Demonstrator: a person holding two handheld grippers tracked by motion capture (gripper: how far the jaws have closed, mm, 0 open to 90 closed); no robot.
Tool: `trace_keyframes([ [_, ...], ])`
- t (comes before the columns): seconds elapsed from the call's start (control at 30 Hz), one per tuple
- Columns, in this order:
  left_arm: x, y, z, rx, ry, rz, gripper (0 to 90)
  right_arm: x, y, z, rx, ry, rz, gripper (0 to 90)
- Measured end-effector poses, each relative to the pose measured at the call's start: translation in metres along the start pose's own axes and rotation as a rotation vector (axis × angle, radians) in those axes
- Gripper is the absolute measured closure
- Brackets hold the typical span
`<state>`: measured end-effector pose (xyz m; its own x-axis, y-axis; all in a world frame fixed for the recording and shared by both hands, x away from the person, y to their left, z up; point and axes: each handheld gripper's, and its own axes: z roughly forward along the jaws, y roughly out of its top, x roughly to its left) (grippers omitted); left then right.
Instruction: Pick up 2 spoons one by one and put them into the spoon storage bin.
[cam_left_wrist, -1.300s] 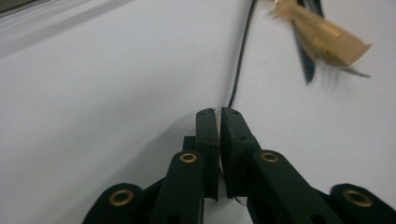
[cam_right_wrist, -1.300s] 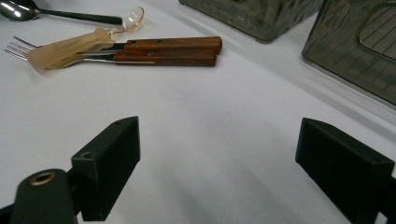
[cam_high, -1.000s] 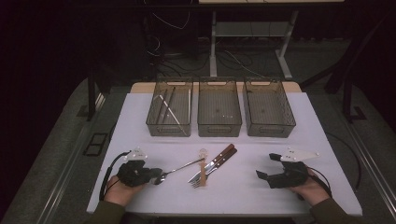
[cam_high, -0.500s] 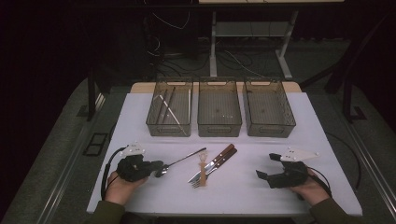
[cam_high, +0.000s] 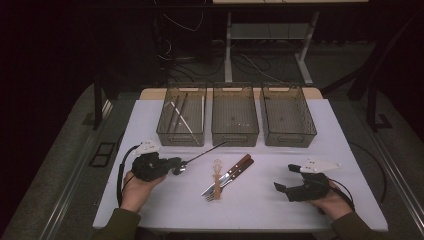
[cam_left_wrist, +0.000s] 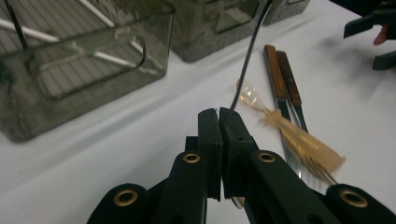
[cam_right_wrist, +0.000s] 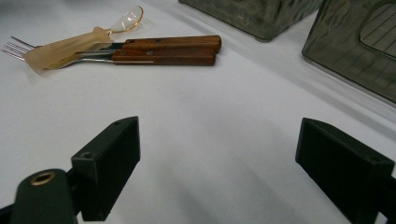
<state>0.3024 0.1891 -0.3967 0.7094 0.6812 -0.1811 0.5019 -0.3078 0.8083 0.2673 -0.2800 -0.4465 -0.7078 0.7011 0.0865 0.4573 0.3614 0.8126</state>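
My left gripper (cam_high: 176, 165) (cam_left_wrist: 218, 116) is shut on a thin metal spoon (cam_high: 205, 152) (cam_left_wrist: 247, 60) close to its bowl. It holds the spoon above the white table (cam_high: 150, 205), and the long handle slants away toward the front of the middle bin (cam_high: 235, 139). At mid-table lie two wood-handled pieces of cutlery (cam_high: 232, 172) (cam_right_wrist: 163, 50), side by side. A translucent plastic spoon (cam_high: 217, 175) (cam_right_wrist: 70, 46) lies across their tines. My right gripper (cam_high: 286, 178) (cam_right_wrist: 219, 135) rests low at the right, open, with nothing between its jaws.
Three clear bins stand in a row at the back of the table. The left bin (cam_high: 181, 137) holds several long utensils. The right bin (cam_high: 290, 140) looks bare. The table's front edge runs just behind both hands.
My left gripper has lifted the metal spoon off the table and carried it away from me. The spoon's handle has swung up toward the middle bin. My right gripper has not moved.
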Motion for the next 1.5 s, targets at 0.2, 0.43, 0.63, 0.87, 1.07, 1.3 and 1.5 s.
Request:
trace_keyframes([
  [0.2, 0.0, 0.018, 0.009, -0.047, 0.019, 0.009, 87.7, 0.0, 0.0, 0.0, 0.001, 0.001, 0.003, 13.8],
  [0.43, 0.0, 0.037, 0.021, -0.096, 0.027, -0.004, 87.7, 0.0, 0.0, 0.001, 0.001, 0.001, 0.005, 13.8],
  [0.63, -0.002, 0.055, 0.035, -0.125, 0.036, -0.002, 87.7, 0.0, 0.0, 0.0, 0.002, 0.002, 0.009, 13.8],
  [0.87, -0.003, 0.075, 0.055, -0.146, 0.064, 0.015, 87.7, 0.0, 0.0, 0.0, -0.001, 0.006, 0.008, 13.8],
  [1.07, 0.0, 0.091, 0.074, -0.178, 0.085, 0.0, 87.7, -0.001, 0.0, -0.001, -0.004, 0.0, 0.014, 13.8],
  [1.3, 0.004, 0.107, 0.101, -0.185, 0.121, -0.015, 87.7, -0.002, -0.001, -0.001, -0.008, 0.003, 0.015, 13.8],
  [1.5, 0.002, 0.113, 0.123, -0.151, 0.149, -0.025, 87.7, -0.002, 0.0, -0.002, -0.012, 0.005, 0.009, 13.8],
])
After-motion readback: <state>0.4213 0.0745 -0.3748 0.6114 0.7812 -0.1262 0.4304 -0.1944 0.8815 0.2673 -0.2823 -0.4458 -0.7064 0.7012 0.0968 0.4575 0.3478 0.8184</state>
